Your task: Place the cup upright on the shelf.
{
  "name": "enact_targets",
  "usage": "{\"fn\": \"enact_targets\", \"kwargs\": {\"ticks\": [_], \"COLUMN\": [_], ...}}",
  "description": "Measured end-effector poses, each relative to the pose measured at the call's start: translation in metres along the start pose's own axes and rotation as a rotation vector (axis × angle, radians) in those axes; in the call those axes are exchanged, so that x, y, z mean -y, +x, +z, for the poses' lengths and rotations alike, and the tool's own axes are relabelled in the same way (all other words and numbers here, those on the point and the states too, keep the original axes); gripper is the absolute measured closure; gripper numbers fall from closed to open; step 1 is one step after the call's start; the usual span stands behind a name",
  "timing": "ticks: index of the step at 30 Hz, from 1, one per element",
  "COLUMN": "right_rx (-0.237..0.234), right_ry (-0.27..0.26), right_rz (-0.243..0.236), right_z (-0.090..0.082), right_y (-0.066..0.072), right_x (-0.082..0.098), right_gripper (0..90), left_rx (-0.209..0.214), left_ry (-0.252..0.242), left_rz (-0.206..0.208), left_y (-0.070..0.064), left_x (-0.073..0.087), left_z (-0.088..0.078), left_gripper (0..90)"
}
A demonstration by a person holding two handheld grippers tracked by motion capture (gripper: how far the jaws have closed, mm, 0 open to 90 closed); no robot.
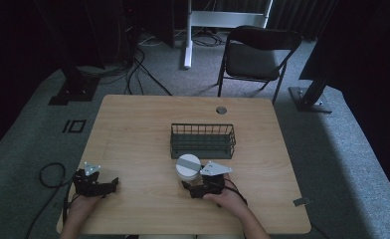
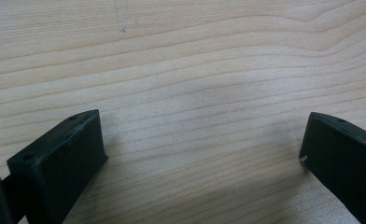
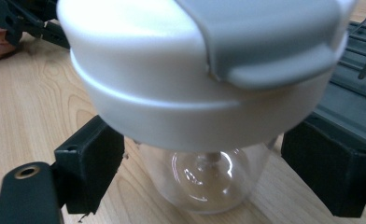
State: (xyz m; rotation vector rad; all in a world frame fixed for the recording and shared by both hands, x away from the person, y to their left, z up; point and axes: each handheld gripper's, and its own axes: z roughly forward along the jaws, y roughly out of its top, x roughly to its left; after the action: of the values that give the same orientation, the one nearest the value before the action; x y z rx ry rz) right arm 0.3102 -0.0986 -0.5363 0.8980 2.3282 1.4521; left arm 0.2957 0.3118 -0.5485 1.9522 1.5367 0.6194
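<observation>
Shaker bottle (image 1: 188, 167) stands upright on the tabletop (image 1: 133, 139), just at 6 o'clock of the wire basket (image 1: 202, 141). My right claw (image 3: 200, 163) straddles its clear body, jaws wide, not gripping. Left claw (image 2: 202, 154) gapes empty. Grasp and basket placement, I judge, remain.

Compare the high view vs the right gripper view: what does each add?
High view alone: the folding chair, the floor cables, and the right claw seen from above. Right gripper view alone: the container's clear body between its open jaws. Both: white-lidded container, wire basket, wooden table, left claw.
</observation>
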Motion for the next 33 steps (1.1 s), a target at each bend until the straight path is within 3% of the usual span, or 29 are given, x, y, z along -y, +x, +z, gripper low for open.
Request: {"fn": "enact_targets", "kwargs": {"ticks": [12,20,33], "right_rx": [0.042,0.063,0.083], "right_ry": [-0.033,-0.046,-0.039], "right_rz": [0.049,0.041,-0.015], "right_z": [0.013,0.018,0.019], "right_y": [0.004,0.008,0.011], "right_x": [-0.001,0.0,-0.003], "right_gripper": [13.2,15.2,18.4], "left_rx": [0.0,0.0,0.0], "left_ry": [0.0,0.0,0.0], "left_rz": [0.001,0.0,0.0], "left_y": [0.0,0.0,0.0], "left_x": [0.0,0.0,0.0], "left_z": [0.0,0.0,0.0], "left_gripper": [0.1,0.1,0.1]}}
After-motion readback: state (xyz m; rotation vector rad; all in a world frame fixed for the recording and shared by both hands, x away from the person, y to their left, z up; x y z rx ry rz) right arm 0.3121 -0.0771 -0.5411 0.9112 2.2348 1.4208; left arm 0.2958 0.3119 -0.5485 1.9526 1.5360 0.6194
